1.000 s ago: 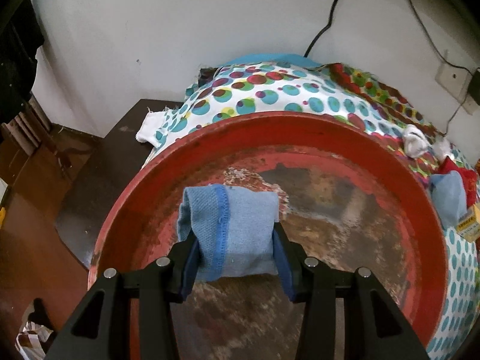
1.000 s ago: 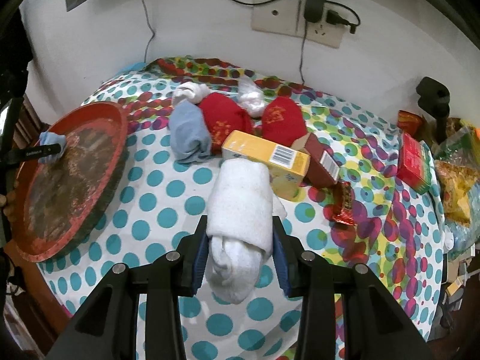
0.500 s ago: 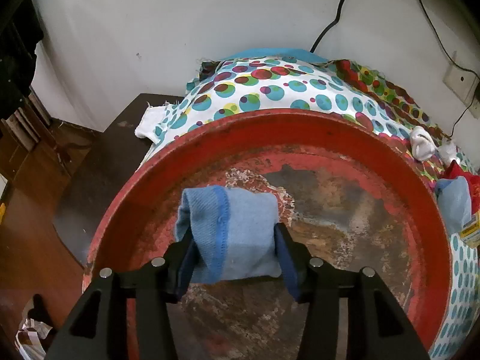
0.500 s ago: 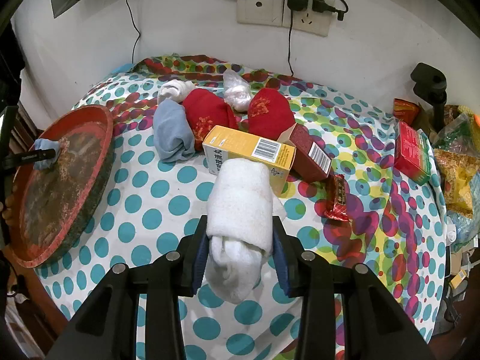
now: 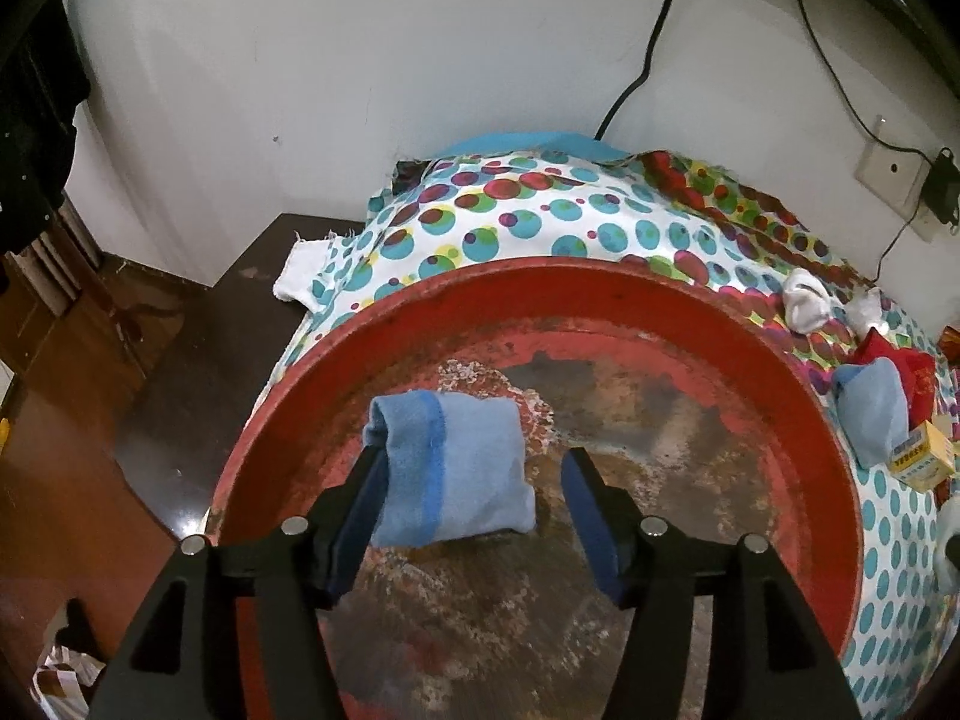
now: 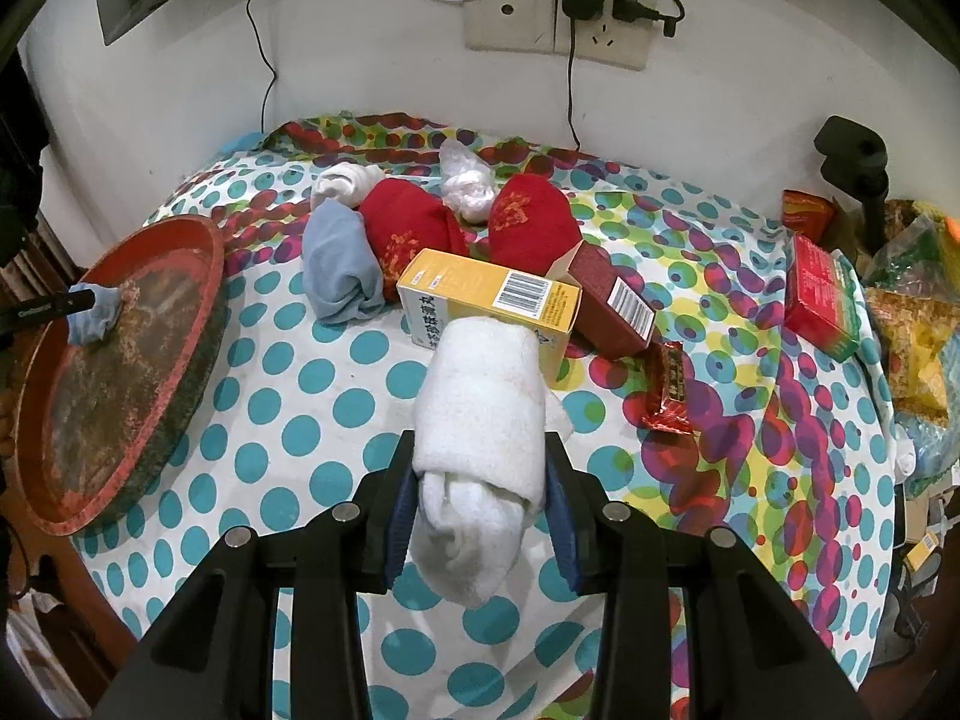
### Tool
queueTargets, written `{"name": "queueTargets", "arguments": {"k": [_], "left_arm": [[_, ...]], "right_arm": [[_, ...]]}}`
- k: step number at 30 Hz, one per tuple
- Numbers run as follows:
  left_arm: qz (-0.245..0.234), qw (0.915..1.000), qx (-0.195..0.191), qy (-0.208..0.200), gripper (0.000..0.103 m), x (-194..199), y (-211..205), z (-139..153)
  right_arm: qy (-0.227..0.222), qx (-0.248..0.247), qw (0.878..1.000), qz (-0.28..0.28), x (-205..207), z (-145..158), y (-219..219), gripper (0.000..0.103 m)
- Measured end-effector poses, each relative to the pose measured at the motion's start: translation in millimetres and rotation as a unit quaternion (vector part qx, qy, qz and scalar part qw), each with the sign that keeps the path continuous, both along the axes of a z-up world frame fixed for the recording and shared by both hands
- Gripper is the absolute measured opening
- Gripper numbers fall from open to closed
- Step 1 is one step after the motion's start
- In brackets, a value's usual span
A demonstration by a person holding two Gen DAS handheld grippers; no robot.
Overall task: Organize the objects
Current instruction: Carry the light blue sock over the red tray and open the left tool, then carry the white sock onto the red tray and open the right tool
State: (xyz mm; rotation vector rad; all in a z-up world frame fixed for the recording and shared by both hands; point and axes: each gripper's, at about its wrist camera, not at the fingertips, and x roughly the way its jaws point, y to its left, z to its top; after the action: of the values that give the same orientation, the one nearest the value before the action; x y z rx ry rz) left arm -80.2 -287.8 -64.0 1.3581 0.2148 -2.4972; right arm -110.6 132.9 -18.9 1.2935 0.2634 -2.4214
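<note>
While inside tray (image 5: 780, 372), blue sock (image 5: 456, 474).

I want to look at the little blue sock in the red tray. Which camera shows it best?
The left wrist view: the blue sock fills the middle, lying in the red tray between the open left hand-held gripper. The right wrist view shows it only small, at the far left edge.

worn red tray (image 5: 600, 300), fuzzy white towel (image 6: 486, 396)
</note>
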Motion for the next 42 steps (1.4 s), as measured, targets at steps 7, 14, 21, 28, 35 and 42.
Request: {"name": "queueTargets", "arguments": {"k": [7,14,21,28,35,42], "left_arm": [[-0.017,0.9998,-0.004,0.002,0.062,11,15,12],[-0.027,0.9996,0.001,0.004,0.062,25,25,20],[-0.032,0.9995,0.004,0.003,0.062,34,28,22],[-0.017,0.9992,0.036,0.006,0.062,34,10,19],[-0.013,0.9994,0.034,0.001,0.062,42,1,21],[-0.023,0.9997,-0.013,-0.003,0.062,67,17,17]], "right_arm": [[0.002,-0.007,1.0,-0.002,4,4,3,0.037],[0.009,-0.013,1.0,-0.001,8,9,7,0.037],[0.01,-0.02,1.0,-0.001,12,13,11,0.037],[0.013,-0.025,1.0,-0.005,15,15,14,0.037],[0.014,-0.03,0.999,0.002,15,17,14,0.037],[0.025,-0.032,0.999,0.028,16,25,-4,0.037]]}}
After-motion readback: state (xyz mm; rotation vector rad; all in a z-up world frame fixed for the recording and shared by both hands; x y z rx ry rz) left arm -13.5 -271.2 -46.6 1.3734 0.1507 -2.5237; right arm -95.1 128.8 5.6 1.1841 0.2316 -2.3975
